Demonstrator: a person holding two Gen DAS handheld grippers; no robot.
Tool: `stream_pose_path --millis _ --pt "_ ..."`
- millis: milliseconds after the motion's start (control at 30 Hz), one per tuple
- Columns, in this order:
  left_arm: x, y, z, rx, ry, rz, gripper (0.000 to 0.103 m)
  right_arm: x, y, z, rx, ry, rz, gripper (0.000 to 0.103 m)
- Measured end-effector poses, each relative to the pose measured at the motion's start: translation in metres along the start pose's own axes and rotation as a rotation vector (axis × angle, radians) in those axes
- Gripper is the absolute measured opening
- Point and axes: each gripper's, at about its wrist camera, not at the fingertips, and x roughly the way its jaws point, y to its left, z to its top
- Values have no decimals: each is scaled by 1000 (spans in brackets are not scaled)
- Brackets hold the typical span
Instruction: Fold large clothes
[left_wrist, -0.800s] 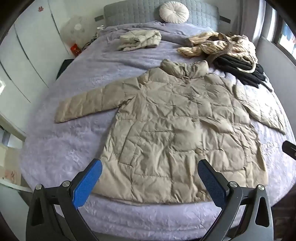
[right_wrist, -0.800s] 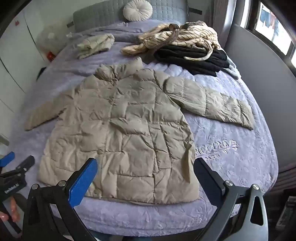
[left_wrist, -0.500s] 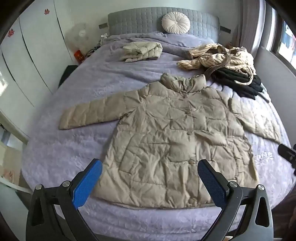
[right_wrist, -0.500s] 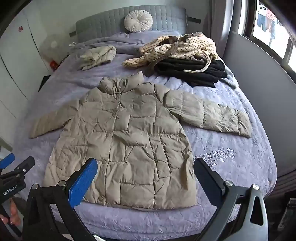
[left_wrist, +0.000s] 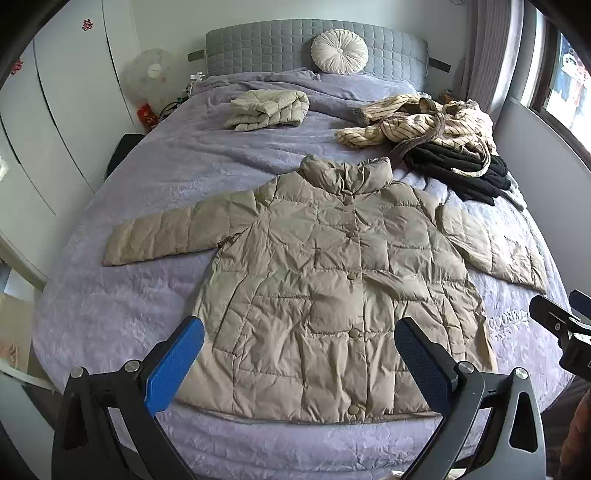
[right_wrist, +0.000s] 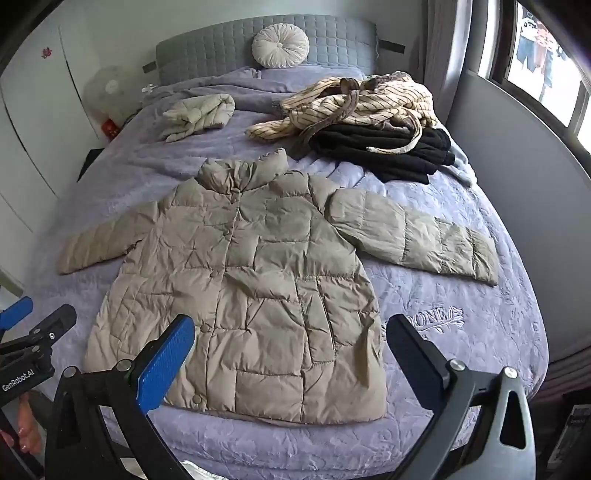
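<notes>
Two grippers hang over the foot of the bed, both spread wide and holding nothing. Left gripper frames the hem of the beige puffer coat, which lies flat and buttoned, sleeves out toward nine and three o'clock. Right gripper hovers over the coat's lower right side. Up at one o'clock sits a heap of striped and black clothes; at eleven o'clock, a folded pale jacket.
</notes>
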Motion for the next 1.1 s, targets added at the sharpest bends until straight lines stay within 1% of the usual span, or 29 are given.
stream_pose_path --millis 467,700,800,900,1100 --pt "4 3 4 -8 4 11 103 10 -5 4 2 5 2 103" --pt "5 5 6 -8 6 13 103 9 -5 5 5 9 3 103" --pt "4 5 5 -11 6 15 103 9 -5 4 4 11 4 103" --pt "4 7 4 -17 6 18 103 14 -4 10 -1 16 4 103" --pt "2 9 0 -24 5 24 103 14 -4 9 2 18 5 103"
